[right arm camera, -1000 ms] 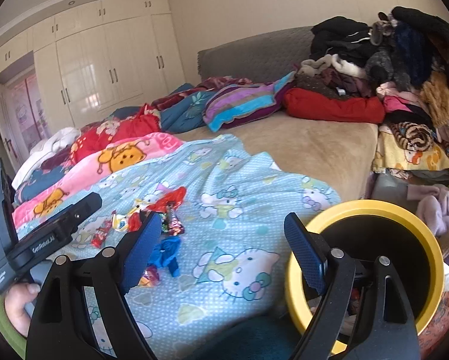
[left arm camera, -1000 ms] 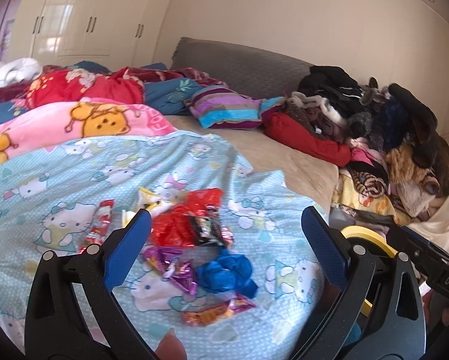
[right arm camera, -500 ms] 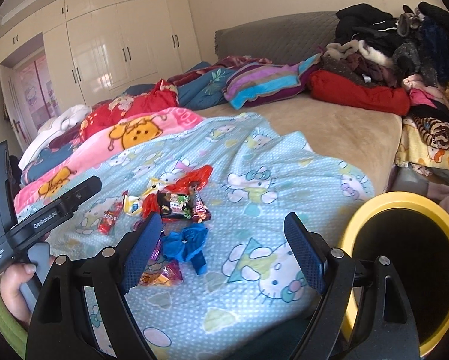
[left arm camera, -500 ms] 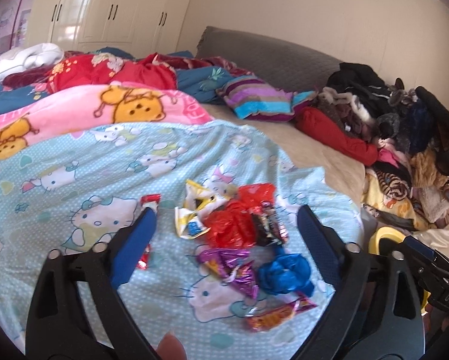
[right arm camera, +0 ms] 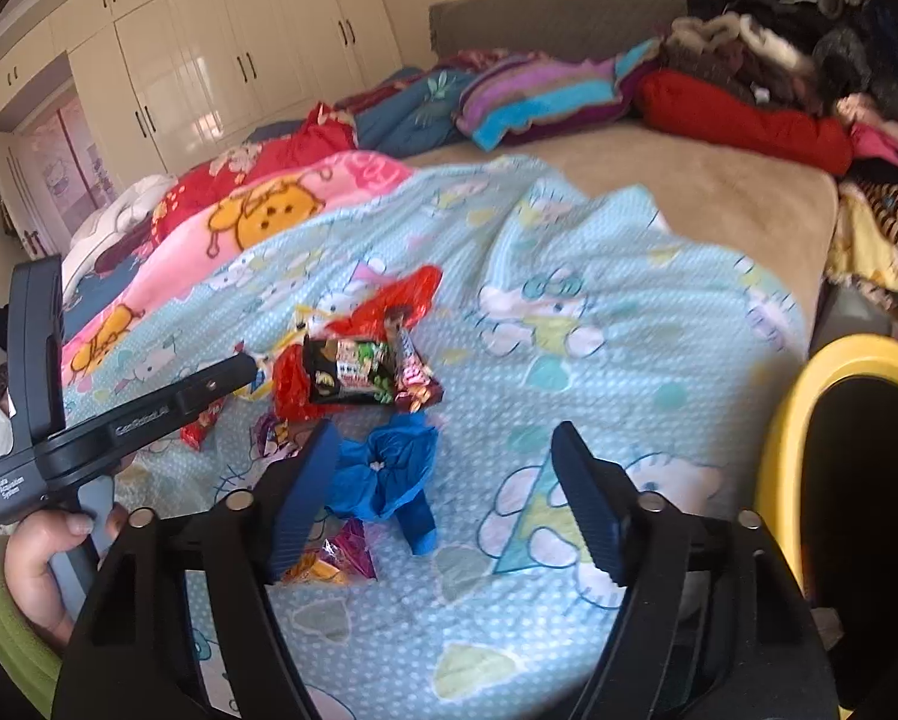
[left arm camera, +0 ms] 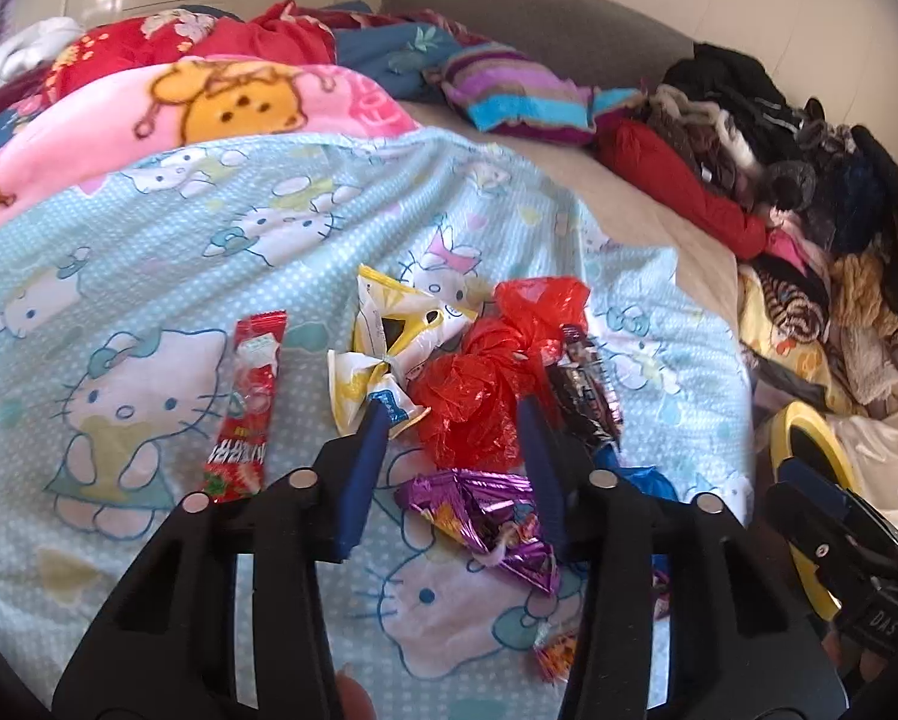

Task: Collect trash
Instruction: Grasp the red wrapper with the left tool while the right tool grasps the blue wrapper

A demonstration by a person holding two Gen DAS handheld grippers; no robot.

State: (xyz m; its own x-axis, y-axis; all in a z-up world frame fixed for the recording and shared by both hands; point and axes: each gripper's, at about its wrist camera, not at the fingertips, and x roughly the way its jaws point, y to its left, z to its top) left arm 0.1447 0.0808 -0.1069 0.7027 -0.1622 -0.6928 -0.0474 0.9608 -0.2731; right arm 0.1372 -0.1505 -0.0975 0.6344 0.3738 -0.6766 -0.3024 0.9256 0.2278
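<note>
Trash: a small heap of wrappers on the blue cat-print sheet (left arm camera: 221, 228) of the bed, by its near edge.
Red bag (left arm camera: 484, 384): crumpled plastic in the middle of the heap, touching a yellow-white pack (left arm camera: 389, 336) on its left and a dark pack (left arm camera: 586, 390) on its right.
Other pieces: a red stick wrapper (left arm camera: 248, 402) lies apart to the left; a purple foil wrapper (left arm camera: 478, 510) sits nearer, under the left gripper; a blue bag (right arm camera: 389, 468) lies to the right of that.
Bin (right arm camera: 838, 480): yellow rim, black inside, standing off the right near corner of the bed.
Left gripper (left arm camera: 454, 420): jaws part closed and framing the red bag; I cannot tell whether the pads press it yet.
Right gripper (right arm camera: 443, 468): jaws released, wide apart, the blue bag by its left pad, nothing held.
Step in hand: by my reading, the left is taking the red bag and the right is lining up on the blue one.
Doing it well: pinch the bunched middle of the plastic, not a loose flap; keep the tips off the sheet so no cloth comes up; lift straight before swinging right to the bin.
Risk: the neighbouring packs may drag along and drop.
Since a second ago: both grippers have come down and closer to the heap, which fills more of each view; the left jaws have just been closing around the red bag, the right jaws have narrowed a little with nothing pressed between them.
</note>
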